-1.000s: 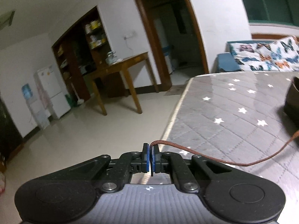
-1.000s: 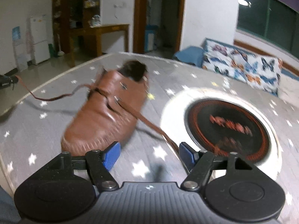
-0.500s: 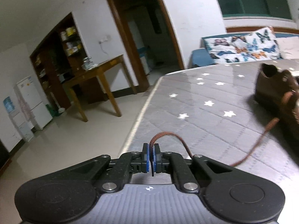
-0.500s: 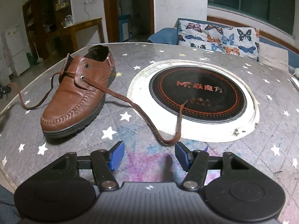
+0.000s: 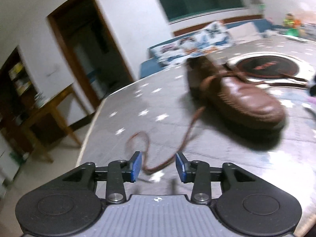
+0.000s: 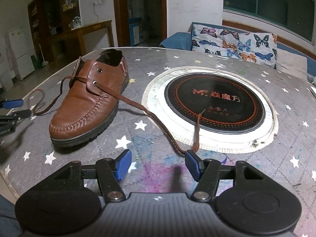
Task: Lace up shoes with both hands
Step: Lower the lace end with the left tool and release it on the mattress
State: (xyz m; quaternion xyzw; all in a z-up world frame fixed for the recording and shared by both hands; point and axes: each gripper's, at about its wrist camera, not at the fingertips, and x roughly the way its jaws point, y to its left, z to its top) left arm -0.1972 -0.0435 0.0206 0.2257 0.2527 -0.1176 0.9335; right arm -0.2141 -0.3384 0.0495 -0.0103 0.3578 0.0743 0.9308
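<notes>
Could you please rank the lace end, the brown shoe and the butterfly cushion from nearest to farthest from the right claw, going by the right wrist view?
1. Lace end, just ahead of the right claw.
2. Brown shoe, ahead, left.
3. Butterfly cushion, beyond the table, right.

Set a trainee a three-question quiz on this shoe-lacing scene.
1. True or false: the left gripper is clamped on the lace.
2. Where does the lace's loose right-hand end lie? A) inside the shoe B) on the round cooktop C) off the table
3. Which eyelet facing the right wrist camera is unlaced?

Key: 1 false, its jaws have just been opening, with the lace loose between them; 2 B; 3 the upper one.
</notes>
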